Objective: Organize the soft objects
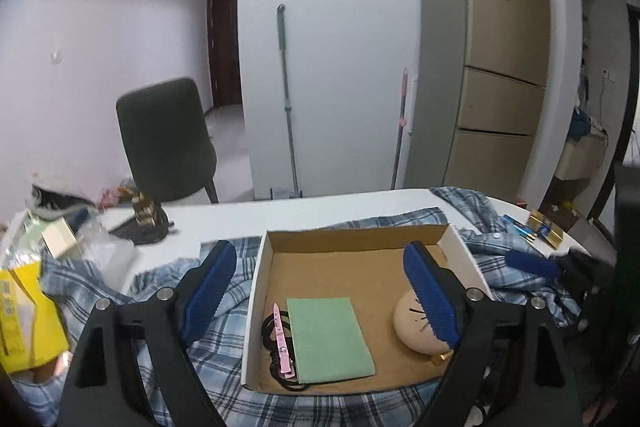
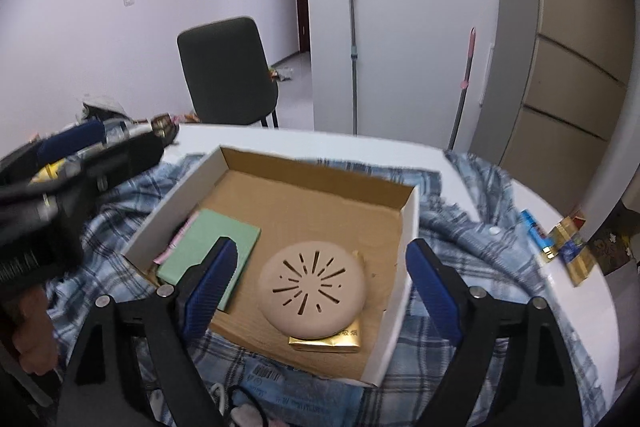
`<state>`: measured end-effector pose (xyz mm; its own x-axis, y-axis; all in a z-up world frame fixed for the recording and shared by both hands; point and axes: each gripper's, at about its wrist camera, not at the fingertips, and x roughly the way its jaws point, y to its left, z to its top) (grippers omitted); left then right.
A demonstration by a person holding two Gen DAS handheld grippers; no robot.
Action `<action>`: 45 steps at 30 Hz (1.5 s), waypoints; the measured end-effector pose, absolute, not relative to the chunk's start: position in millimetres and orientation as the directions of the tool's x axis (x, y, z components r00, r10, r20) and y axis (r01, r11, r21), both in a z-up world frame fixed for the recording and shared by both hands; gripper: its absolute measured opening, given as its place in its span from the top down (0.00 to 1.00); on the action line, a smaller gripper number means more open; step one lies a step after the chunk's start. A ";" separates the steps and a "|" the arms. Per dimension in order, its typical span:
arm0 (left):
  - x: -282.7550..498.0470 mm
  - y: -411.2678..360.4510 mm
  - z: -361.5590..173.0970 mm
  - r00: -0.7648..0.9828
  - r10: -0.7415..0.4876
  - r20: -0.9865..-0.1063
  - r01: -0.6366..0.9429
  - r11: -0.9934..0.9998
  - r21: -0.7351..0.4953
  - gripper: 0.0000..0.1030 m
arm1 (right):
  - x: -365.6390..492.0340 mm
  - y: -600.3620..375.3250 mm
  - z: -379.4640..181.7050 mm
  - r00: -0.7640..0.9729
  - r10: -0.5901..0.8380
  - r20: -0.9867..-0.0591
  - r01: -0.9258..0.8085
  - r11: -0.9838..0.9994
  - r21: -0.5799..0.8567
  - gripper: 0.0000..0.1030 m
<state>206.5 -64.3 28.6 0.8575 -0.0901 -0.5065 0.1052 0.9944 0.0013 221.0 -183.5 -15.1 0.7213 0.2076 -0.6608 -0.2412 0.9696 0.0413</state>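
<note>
Left wrist view
My left gripper [image 1: 318, 291]: held low over the near edge of the cardboard box [image 1: 460, 239], fingers spread wide with nothing between them.
Box contents: a folded green cloth [image 1: 328, 339] lies flat at the near left, a pink clip [image 1: 282, 341] and black hair ties [image 1: 270, 327] just beside it; a round beige pad [image 1: 412, 323] sits at the near right.
Underneath: a blue plaid shirt [image 1: 224, 359] spread over the white table [image 1: 240, 215].
Hard to see: my right finger covers part of the pad.

Right wrist view
My right gripper [image 2: 320, 285]: tilted down toward the box [image 2: 168, 223], fingers wide apart and holding nothing (the beige pad [image 2: 312, 291] shows between them).
Pad: rests on a gold packet [image 2: 328, 341], mostly hidden beneath it.
Green cloth [image 2: 208, 243]: left of the pad, partly behind my left finger.
Blurred: my other gripper [image 2: 80, 155] at the far left.
Cut off: items at the bottom edge, unreadable.
</note>
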 end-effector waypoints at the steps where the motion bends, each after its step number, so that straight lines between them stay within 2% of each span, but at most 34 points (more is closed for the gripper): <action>1: 201.2 -65.3 34.3 0.864 -0.087 -0.495 0.104 0.995 0.006 0.15 | 217.2 -184.1 -8.6 0.727 0.213 -0.653 -0.247 0.968 0.041 0.17; 7: 160.9 -58.8 76.9 0.911 -0.108 -0.397 0.099 0.994 -0.043 0.15 | 183.0 -189.9 23.5 0.775 0.220 -0.593 -0.262 0.965 0.016 0.17; 10: 137.9 -55.8 87.4 0.934 -0.081 -0.347 0.076 0.997 -0.030 0.15 | 164.1 -195.8 32.9 0.790 0.232 -0.568 -0.271 0.962 0.015 0.17; 18: 68.8 -49.4 86.8 0.948 -0.130 -0.291 0.127 0.991 -0.029 0.15 | 124.1 -207.9 18.8 0.768 0.254 -0.588 -0.302 0.953 0.017 0.17; 25: 34.8 -47.1 60.1 0.939 -0.162 -0.303 0.158 0.987 -0.036 0.15 | 114.0 -209.3 -4.0 0.723 0.308 -0.619 -0.340 0.938 0.070 0.17; 29: 35.1 -49.0 40.0 0.934 -0.172 -0.312 0.177 0.984 -0.011 0.15 | 114.1 -206.8 -20.8 0.719 0.302 -0.626 -0.345 0.937 0.056 0.17; 34: 48.2 -47.3 22.8 0.914 -0.199 -0.353 0.194 0.980 -0.050 0.15 | 122.5 -209.4 -42.3 0.688 0.308 -0.657 -0.342 0.936 0.081 0.17; 37: 50.2 -46.6 15.2 0.912 -0.200 -0.359 0.193 0.980 -0.057 0.08 | 126.1 -209.2 -52.7 0.665 0.300 -0.684 -0.343 0.936 0.077 0.17; 38: 49.6 -46.3 13.8 0.916 -0.194 -0.350 0.187 0.981 -0.054 0.00 | 126.6 -208.0 -55.7 0.658 0.297 -0.692 -0.347 0.935 0.073 0.17; 42: 47.2 -46.2 13.6 0.928 -0.176 -0.327 0.174 0.984 -0.037 0.00 | 125.9 -199.7 -67.6 0.616 0.310 -0.724 -0.383 0.921 0.068 0.17; 45: 48.2 -42.2 14.3 0.922 -0.193 -0.335 0.179 0.981 -0.071 0.00 | 127.2 -194.0 -76.7 0.571 0.335 -0.750 -0.410 0.907 0.094 0.18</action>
<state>48.2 -42.2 14.3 0.9224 -0.1927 -0.3348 0.1792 0.9813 -0.0708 127.2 -194.0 -76.7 0.5707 0.3349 -0.7498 -0.4096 0.9075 0.0935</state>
